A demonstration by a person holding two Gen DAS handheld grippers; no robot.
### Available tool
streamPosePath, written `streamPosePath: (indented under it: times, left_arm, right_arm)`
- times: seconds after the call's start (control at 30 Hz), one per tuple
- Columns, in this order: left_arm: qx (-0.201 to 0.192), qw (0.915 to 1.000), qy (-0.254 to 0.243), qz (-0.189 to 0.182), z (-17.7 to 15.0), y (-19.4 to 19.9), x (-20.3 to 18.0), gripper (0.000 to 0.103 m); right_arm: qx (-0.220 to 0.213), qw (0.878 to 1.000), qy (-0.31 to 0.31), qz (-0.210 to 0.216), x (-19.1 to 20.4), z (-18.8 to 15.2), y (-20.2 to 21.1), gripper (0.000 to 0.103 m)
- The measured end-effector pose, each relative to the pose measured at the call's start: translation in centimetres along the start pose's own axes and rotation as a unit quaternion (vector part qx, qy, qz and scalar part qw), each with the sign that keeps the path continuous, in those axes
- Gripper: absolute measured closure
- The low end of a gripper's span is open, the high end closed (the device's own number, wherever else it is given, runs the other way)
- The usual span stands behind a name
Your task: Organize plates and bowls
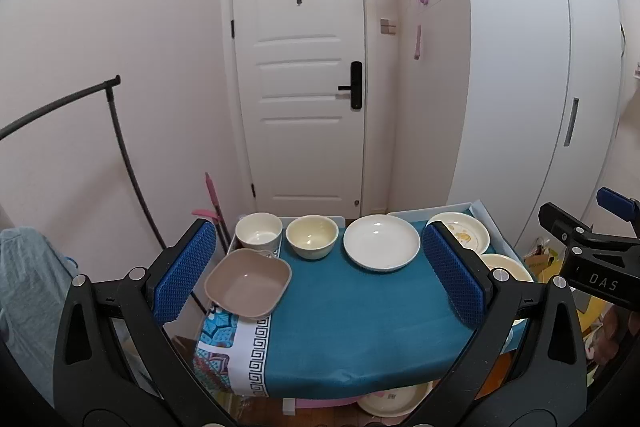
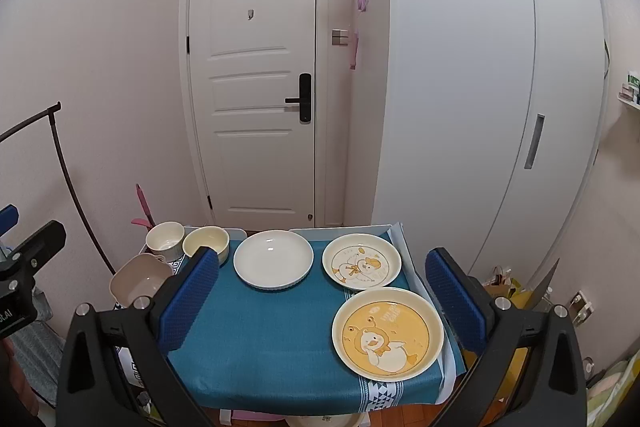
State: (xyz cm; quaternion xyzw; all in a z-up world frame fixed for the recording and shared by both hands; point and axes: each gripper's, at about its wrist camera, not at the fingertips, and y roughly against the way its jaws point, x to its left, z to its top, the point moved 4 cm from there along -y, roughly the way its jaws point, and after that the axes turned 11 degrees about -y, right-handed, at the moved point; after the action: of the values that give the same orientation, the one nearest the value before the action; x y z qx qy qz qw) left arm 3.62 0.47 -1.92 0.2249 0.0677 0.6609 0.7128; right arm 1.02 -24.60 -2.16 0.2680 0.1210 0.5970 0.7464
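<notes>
While both claws hang back from the near edge: you have every dish ahead of you and nothing in hand.
Left claw (image 1: 320,275): spread wide, holding nothing, above the near left part of the tabletop (image 1: 352,327).
Square tan bowl (image 1: 249,282): your nearest piece, just ahead and left of the left claw, overhanging the left edge.
White cup-bowl (image 1: 258,231): back-left corner, just behind the tan bowl.
Cream bowl (image 1: 312,236): just beside the cup-bowl on its right, far row.
Plain white plate (image 1: 381,242): centre of the far row, lying flat, roughly between the two claws.
Duck plate (image 2: 361,266): back right, just right of the white plate.
Yellow duck plate (image 2: 387,333): near right, flat, just ahead and inside the right finger.
Right claw (image 2: 324,303): wide apart, carrying nothing.
Judgement: bowls sit on your left, plates on your right, so each claw likely serves its own side.
</notes>
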Motion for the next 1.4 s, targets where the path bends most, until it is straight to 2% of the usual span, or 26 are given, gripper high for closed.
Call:
streamPosePath:
  times: [0.93, 1.4]
  left_arm:
    - [0.001, 0.9997, -0.005, 0.023, -0.01, -0.36, 0.07, 0.000]
    - [0.003, 0.9999, -0.006, 0.014, 0.28, -0.55, 0.11, 0.000]
  right_arm:
    - [0.000, 1.000, 0.002, 0.000, 0.06, 0.00, -0.07, 0.000]
    - [-0.002, 1.000, 0.004, 0.003, 0.24, 0.18, -0.13, 0.000]
